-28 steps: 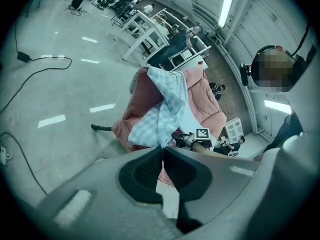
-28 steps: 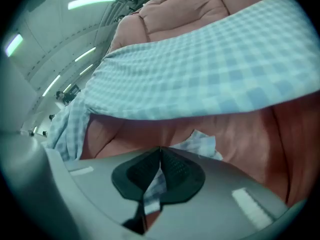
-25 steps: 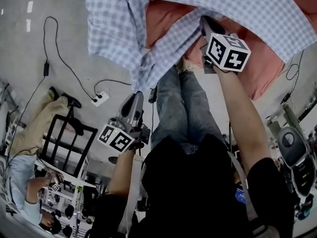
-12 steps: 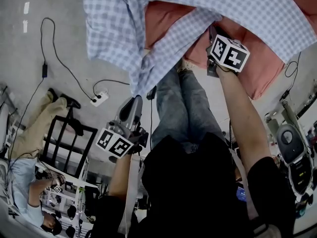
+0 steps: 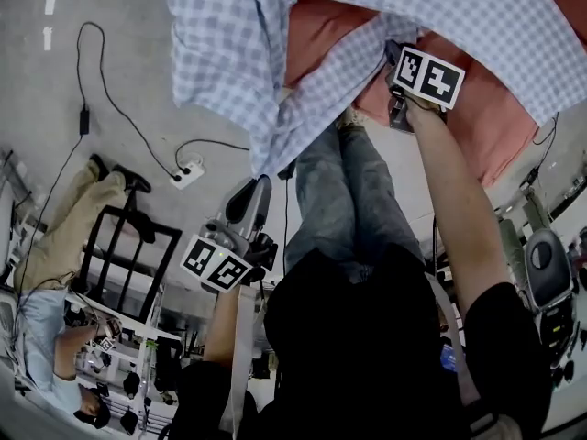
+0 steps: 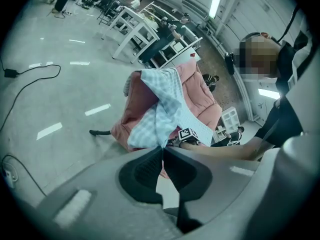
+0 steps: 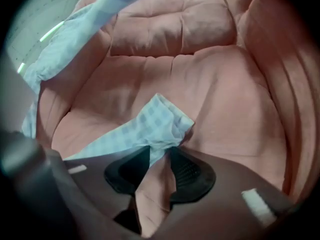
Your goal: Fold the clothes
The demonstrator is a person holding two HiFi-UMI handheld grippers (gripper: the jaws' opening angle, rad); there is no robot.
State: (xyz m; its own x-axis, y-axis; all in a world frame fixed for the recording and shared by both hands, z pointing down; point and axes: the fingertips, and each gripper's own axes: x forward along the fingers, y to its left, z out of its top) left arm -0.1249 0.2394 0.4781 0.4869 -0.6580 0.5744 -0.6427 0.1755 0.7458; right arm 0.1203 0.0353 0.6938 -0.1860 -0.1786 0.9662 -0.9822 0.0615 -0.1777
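A light-blue checked shirt (image 5: 229, 53) lies draped over a pink cushioned seat (image 5: 495, 117), one side hanging off its edge. My right gripper (image 5: 393, 51) points steeply down at the seat. Its jaws have just been opening; in the right gripper view the sleeve end (image 7: 155, 124) lies on the pink cushion (image 7: 210, 84) between the parted tips of the right gripper (image 7: 159, 151), and the pads are off it. My left gripper (image 5: 259, 186) hangs shut over the floor, short of the shirt (image 6: 165, 109), with nothing between the fingers of the left gripper (image 6: 163, 149).
My own legs in jeans (image 5: 348, 200) stand against the seat. Black cables and a white power strip (image 5: 188, 177) lie on the floor at left. A black chair frame (image 5: 128, 255) and a seated person (image 5: 55, 356) are at lower left. Machines (image 5: 541, 273) stand at right.
My right gripper has sunk onto the pink cushion with the sleeve and its jaws have parted. The left gripper has stayed where it was, shut.
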